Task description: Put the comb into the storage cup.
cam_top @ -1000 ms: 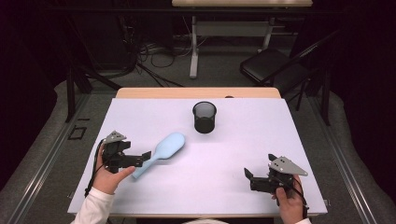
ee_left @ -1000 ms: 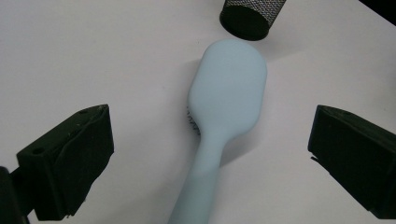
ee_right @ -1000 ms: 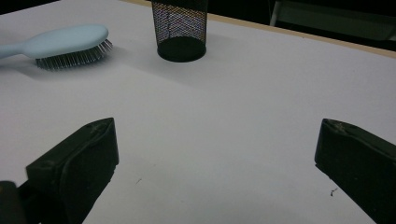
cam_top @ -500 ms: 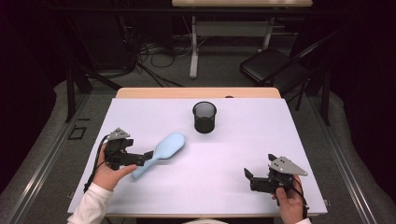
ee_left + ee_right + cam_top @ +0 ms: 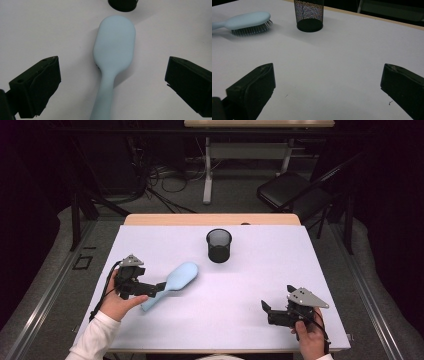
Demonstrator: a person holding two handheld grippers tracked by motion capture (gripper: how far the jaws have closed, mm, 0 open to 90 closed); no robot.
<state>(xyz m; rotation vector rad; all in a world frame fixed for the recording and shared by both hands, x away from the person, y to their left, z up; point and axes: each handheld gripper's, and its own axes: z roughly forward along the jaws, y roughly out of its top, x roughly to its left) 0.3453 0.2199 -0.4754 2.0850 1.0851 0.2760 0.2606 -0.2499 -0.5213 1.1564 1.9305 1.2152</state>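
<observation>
The left gripper sits at the table's left side, its jaws spread wide on either side of the brush handle without touching it. The brush, pale blue, lies bristles down on the white table, its head pointing far and right toward the black mesh cup, which stands upright near the far middle. The right gripper rests at the near right, well apart from both, jaws wide open and holding nothing.
</observation>
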